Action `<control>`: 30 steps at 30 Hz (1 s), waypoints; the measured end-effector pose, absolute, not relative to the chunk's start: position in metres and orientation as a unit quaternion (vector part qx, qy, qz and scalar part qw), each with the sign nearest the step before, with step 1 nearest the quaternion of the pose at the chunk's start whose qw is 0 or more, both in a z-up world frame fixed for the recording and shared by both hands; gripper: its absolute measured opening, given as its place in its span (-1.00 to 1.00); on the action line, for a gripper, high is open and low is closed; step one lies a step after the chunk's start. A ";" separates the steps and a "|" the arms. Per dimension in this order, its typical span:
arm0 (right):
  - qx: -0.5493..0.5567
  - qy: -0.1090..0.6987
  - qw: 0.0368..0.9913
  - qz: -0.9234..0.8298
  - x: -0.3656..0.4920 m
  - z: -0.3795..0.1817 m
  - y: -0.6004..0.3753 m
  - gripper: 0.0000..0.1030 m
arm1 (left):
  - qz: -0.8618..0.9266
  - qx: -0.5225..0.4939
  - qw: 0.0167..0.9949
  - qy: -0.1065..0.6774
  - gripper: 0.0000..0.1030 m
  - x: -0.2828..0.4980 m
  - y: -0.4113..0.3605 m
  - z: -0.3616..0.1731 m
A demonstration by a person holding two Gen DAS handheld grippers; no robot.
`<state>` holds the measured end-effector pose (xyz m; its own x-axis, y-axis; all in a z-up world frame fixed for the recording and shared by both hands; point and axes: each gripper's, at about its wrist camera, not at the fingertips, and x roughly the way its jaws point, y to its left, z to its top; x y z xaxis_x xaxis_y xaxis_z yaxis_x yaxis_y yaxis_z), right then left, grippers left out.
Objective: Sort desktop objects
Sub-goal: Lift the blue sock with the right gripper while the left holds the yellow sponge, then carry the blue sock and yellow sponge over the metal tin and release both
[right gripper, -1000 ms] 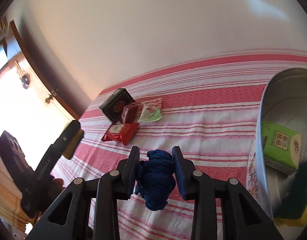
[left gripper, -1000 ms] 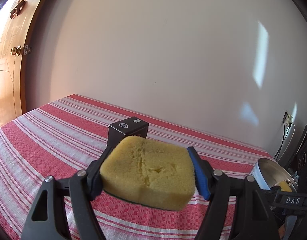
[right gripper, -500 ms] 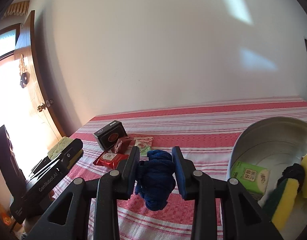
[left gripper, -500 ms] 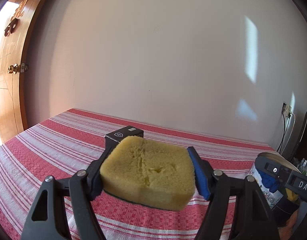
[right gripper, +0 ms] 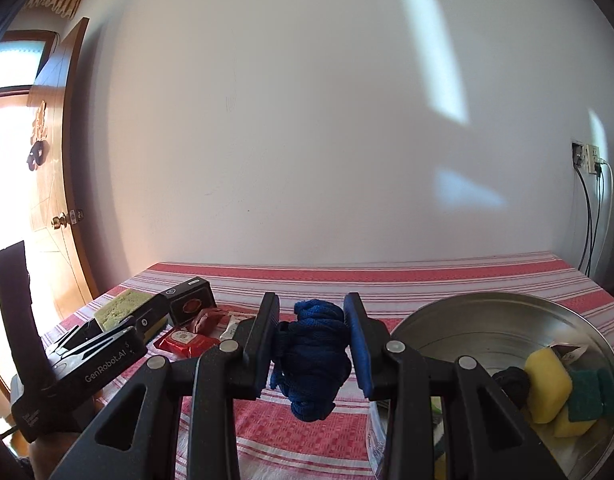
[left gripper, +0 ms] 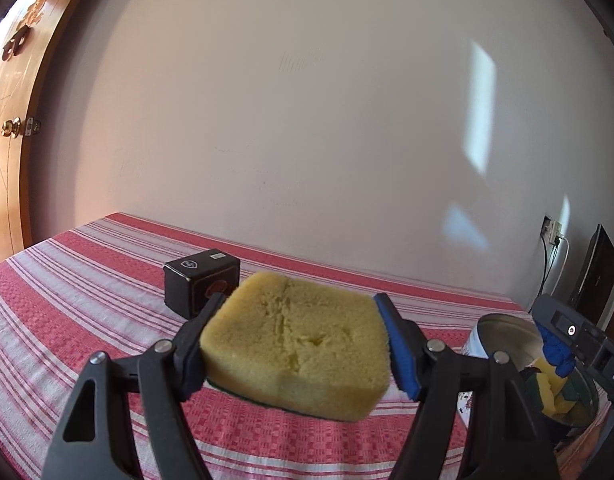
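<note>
My left gripper (left gripper: 297,344) is shut on a yellow sponge (left gripper: 295,340) and holds it above the red striped tablecloth (left gripper: 67,300). My right gripper (right gripper: 313,344) is shut on a bundle of blue cloth (right gripper: 313,360) held above the table, just left of a metal bowl (right gripper: 487,320). The bowl holds yellow and green sponges (right gripper: 547,384) and a black item. In the left wrist view the bowl (left gripper: 503,332) is at the right, with the right gripper and blue cloth (left gripper: 557,352) over it. The left gripper with the sponge (right gripper: 119,308) shows at the left of the right wrist view.
A black box (left gripper: 201,282) stands on the table behind the sponge; it also shows in the right wrist view (right gripper: 189,304). Red and white snack packets (right gripper: 187,338) lie beside it. A wall runs behind the table. A wooden door (right gripper: 55,200) is at the left. Wall sockets with cables (right gripper: 587,160) are at the right.
Both grippers have tilted up and risen, still holding the sponge and the blue cloth. The right gripper now sits over the bowl's rim in the left wrist view.
</note>
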<state>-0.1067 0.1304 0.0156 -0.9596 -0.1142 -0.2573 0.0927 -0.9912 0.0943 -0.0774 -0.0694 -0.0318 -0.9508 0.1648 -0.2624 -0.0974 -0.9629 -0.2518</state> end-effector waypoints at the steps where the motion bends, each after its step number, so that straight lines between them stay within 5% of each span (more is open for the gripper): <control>1: 0.133 -0.045 0.051 -0.989 -0.106 0.016 0.135 -0.29 | 0.980 -0.145 0.070 -0.117 0.42 -0.078 -0.064 -0.032; 30: 0.114 -0.093 -0.041 -0.988 -0.062 0.019 0.231 -0.29 | 0.974 -0.134 0.175 -0.049 0.42 -0.054 0.058 0.003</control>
